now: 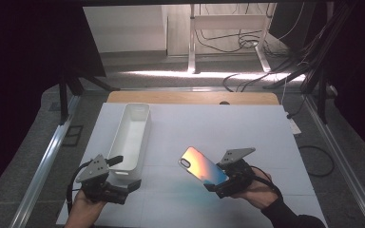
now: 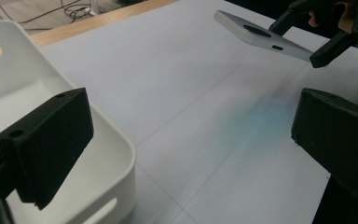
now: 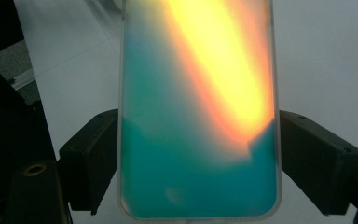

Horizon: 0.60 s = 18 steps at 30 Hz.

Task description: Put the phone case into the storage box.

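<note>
1. The right gripper has its jaws clamped on the long edges of the phone case, lower centre of the high view, raised above the table.
2. The left gripper, lower left, has its jaws apart and bare, one over the near end of the white bin.

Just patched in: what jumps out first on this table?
The iridescent phone case, teal to orange, clamped across its width by the right gripper and held tilted above the table. Next, the long white bin at left, with the left gripper open at its near end.
</note>
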Motion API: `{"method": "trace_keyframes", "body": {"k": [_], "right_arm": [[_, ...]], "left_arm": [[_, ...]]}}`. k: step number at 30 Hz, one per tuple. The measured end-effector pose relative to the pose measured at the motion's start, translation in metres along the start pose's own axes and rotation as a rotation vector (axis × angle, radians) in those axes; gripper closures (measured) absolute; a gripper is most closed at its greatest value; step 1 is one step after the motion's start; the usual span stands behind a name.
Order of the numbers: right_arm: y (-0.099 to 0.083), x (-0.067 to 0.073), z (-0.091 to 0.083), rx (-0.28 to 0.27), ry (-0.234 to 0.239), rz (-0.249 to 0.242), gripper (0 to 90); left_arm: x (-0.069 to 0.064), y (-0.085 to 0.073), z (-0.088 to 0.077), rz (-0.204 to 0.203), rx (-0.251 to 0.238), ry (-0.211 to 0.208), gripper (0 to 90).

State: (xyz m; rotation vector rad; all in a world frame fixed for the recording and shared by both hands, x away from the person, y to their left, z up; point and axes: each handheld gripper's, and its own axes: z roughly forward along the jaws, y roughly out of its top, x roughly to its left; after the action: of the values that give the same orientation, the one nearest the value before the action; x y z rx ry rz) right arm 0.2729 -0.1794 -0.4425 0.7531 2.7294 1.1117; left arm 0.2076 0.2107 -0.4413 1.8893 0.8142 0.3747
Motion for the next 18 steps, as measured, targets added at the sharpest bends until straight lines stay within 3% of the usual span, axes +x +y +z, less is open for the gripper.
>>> {"method": "trace_keyframes", "body": {"k": [10,18], "right_arm": [[-0.01,-0.003,-0.015,-0.036,-0.003,0.029,17.0],[-0.015,-0.005,-0.024,-0.056,0.002,0.036,17.0]], "left_arm": [[-0.002,0.016,0.023,0.057,-0.004,-0.062,0.0],[-0.004,0.026,0.04,0.067,-0.008,-0.12,0.0]]}}
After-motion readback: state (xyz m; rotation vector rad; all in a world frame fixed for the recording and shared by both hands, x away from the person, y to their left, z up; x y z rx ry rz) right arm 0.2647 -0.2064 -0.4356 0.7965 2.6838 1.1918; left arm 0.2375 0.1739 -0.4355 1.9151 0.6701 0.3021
